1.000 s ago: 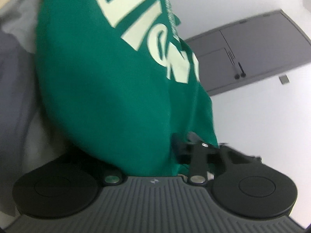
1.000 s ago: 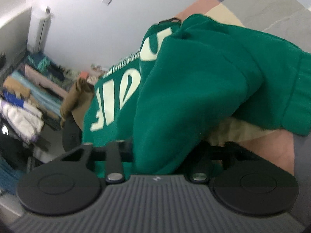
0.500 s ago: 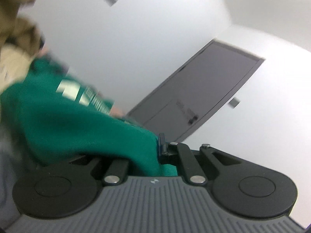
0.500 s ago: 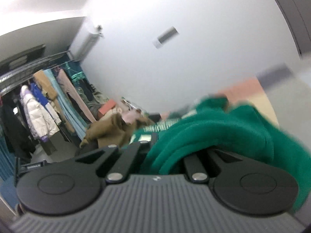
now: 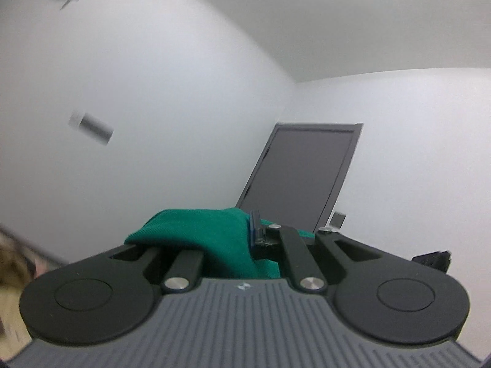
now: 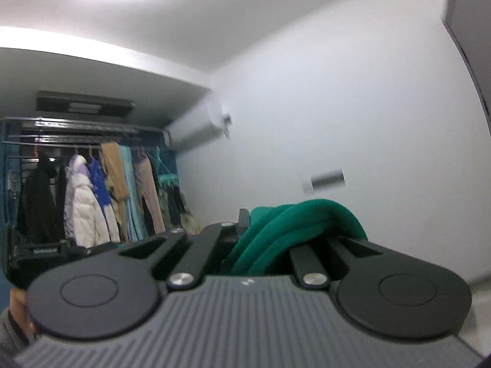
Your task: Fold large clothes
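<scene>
green sweatshirt lifted in both grippers

most of the green sweatshirt [image 5: 211, 233] hangs out of sight below both cameras; only bunched folds over the jaws show, and its print is hidden. beyond it are a white wall [image 5: 172, 98], a dark grey door [image 5: 303, 171] and, in the right wrist view, a rack of hanging clothes [image 6: 92, 196], all blurred. the left gripper [image 5: 245, 230] is clenched on the fabric, one blue pad edge just showing beside it. the right gripper [image 6: 260, 230] is clamped on thicker folds, its fingertips buried in cloth. both point roughly level, slightly upward, toward the walls. a sliver of a hand [image 6: 18, 306] is cut off at the right view's lower left.
</scene>
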A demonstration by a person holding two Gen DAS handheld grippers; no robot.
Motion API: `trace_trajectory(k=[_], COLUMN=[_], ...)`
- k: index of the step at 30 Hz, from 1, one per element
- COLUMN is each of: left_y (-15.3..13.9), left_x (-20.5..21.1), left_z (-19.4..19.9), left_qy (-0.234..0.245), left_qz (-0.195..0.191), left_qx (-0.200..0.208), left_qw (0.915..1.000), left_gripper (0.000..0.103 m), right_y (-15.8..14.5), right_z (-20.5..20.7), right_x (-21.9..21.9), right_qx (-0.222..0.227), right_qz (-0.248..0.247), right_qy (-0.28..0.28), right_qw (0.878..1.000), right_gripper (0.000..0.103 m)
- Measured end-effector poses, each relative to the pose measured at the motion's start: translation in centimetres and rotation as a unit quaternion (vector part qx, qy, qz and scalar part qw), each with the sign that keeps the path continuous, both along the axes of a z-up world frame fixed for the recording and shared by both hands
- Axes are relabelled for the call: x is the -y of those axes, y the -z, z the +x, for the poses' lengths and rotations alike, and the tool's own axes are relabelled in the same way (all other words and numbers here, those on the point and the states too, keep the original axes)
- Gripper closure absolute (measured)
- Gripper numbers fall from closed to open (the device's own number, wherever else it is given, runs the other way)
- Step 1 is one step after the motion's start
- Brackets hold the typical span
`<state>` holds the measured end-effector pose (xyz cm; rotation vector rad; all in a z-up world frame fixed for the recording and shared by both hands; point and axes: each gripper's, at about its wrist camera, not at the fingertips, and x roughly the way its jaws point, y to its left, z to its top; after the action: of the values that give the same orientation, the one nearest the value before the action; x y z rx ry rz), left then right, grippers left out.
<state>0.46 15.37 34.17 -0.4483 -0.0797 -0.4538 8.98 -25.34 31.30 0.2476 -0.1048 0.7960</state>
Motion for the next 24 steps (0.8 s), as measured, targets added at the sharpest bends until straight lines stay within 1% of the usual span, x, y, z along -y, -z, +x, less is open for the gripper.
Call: trace_trajectory(k=[3,5,6,7,9,11,13,15,18,21,24], left_y=[-4.7,-6.8,-7.4,-7.6,-7.1,-5.5,-2.7,1.3,7.4,12.6,18.1], left_x=[0.5,0.8,1.1,1.2,1.6,1.6,1.6,1.8,1.5,0.7,-0.4], left_z=[-0.6,-0.1,0.4,1.0,3.3,6.4,10.3,14.4,20.6,26.8,33.2], left_qy=[-0.004,-0.008,-0.01,-0.011,-0.013,-0.017,-0.018,-0.018,-0.025,-0.042,-0.059], left_qz=[0.023,0.036,0.041,0.047,0.06,0.075,0.084,0.086,0.078,0.078,0.086], left_qx=[0.021,0.023,0.018,0.011,-0.013,-0.045,-0.076,-0.108,-0.142,-0.166,-0.19], left_qw=[0.9995,0.999,0.9989,0.9988,0.998,0.996,0.9934,0.9903,0.9864,0.9822,0.9762], left_gripper=[0.095,0.095,0.095,0.095,0.095,0.095,0.095,0.095,0.095,0.095,0.095], right_y=[-4.7,-6.9,-8.0,-8.3,-8.2,-6.4,-3.7,0.0,5.3,10.6,15.0], right_z=[-1.1,-1.2,-0.8,-0.7,0.5,2.8,5.5,8.5,13.0,18.1,23.2], right_x=[0.3,0.2,0.2,0.2,-0.1,-0.2,-0.3,-0.8,-1.7,-2.7,-4.4], right_qx=[0.039,0.047,0.045,0.041,0.028,0.001,-0.029,-0.053,-0.096,-0.112,-0.117], right_qz=[-0.005,-0.011,-0.015,-0.018,-0.031,-0.045,-0.051,-0.062,-0.067,-0.075,-0.088], right_qy=[0.006,0.015,0.023,0.029,0.048,0.067,0.076,0.091,0.109,0.127,0.14], right_qw=[0.999,0.999,0.999,0.999,0.998,0.997,0.995,0.993,0.987,0.983,0.979], right_gripper=[0.098,0.098,0.098,0.098,0.097,0.097,0.097,0.097,0.097,0.097,0.097])
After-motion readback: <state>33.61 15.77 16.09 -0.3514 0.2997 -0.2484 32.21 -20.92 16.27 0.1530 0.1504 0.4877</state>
